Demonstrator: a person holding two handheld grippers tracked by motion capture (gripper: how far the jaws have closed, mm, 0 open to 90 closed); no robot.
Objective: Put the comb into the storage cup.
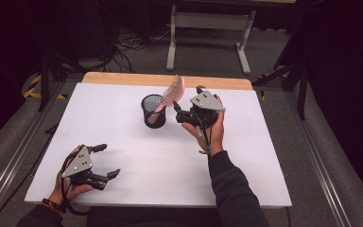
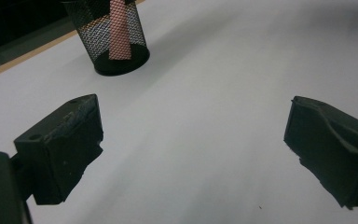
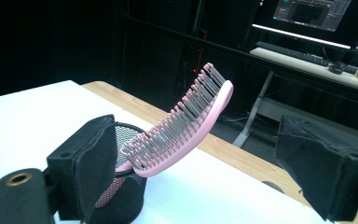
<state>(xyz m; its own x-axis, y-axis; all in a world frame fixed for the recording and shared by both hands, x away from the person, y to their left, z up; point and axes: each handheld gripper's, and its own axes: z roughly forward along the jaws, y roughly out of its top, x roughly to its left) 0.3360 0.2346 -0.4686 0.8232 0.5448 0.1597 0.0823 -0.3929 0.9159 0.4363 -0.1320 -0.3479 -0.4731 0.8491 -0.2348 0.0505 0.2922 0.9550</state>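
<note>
Table (image 1: 123, 123): white top with a wooden strip along the far edge.

Cup (image 1: 153, 110): black mesh, upright, near the middle of the far half of the table. Seen through its mesh in the left gripper view (image 2: 114, 35), with the pink handle inside.

Brush (image 1: 172, 92): pink, with grey bristles. Handle end down inside the cup, head leaning out over the rim, tilted toward the right gripper. In the right gripper view (image 3: 186, 123) the head rises aslant between the two jaws, bristles facing up and to the left; no jaw touches it.

Right gripper (image 1: 182, 112): held just beside the cup, on its right. Jaws spread wide, nothing between them in grip.

Left gripper (image 1: 105, 161): near the front left corner of the table, well apart from cup and brush. Jaws spread wide over bare table, holding nothing.
</note>
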